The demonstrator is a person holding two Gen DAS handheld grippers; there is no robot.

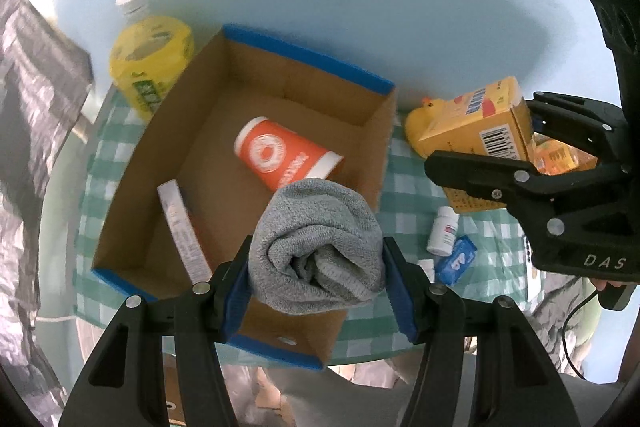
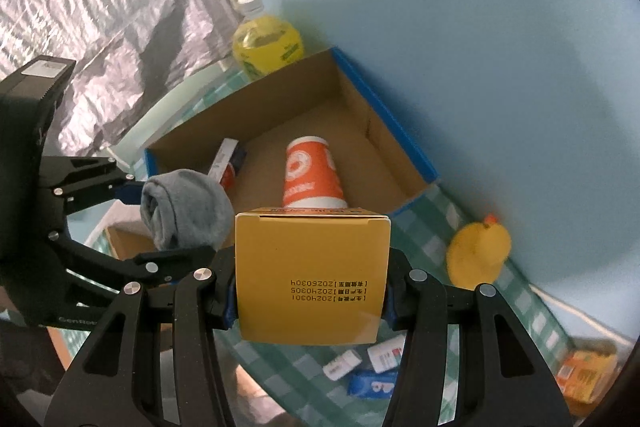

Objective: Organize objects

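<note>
Sock (image 1: 318,247) in left hand-held gripper (image 1: 318,291), yellow carton (image 2: 312,275) in right (image 2: 310,301), over cup-holding box (image 1: 132,195).

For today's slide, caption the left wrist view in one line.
Left gripper holds a rolled grey sock over a cardboard box containing an orange cup.

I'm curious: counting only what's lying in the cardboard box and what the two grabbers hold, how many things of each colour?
Orange: 1, the cup
White: 1, the slim box
Grey: 1, the rolled cloth, in the left gripper
Yellow: 1, the carton, in the right gripper
Total: 4
</note>
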